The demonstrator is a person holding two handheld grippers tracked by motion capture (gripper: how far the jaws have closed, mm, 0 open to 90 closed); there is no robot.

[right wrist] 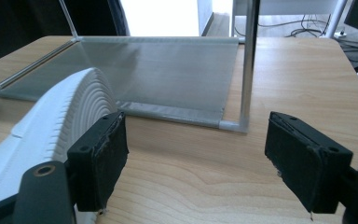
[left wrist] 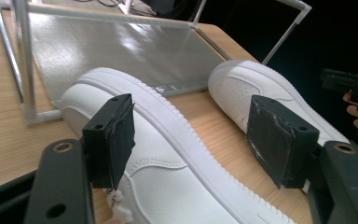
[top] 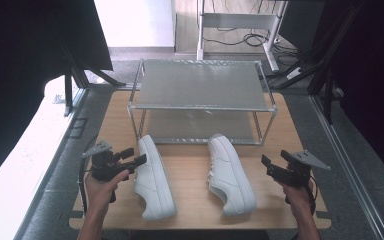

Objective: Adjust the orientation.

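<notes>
A: Item one, left gripper (top: pixel 129 156): jaws spread wide, nothing held. The left shoe (top: pixel 152 177) is found just ahead of it, lying on its side on the table (top: pixel 190 200), sole rim turned up, toe towards the rack (top: pixel 200 102).

B: Item two, right gripper (top: pixel 272 169): jaws likewise wide and empty. The right shoe (top: pixel 230 172) is placed beside its left jaw, apart from it, toe also towards the rack.

A: Handling note, as judged: the left shoe is best taken across its narrow middle, with one pad (left wrist: pixel 112 137) set on the sole rim and the other on the upper, so that it is not tipped when lifted.

B: Surroundings: the lower shelf (right wrist: pixel 168 77) is seen ahead of both grippers, bare. The corner post (right wrist: pixel 248 65) is stood ahead between the right gripper's jaws.

A: Obstruction noted: the upper shelf (top: pixel 198 84) is laid over the lower one, so a low, level entry is likely required. The posts are to be cleared by the shoe's toe.
</notes>
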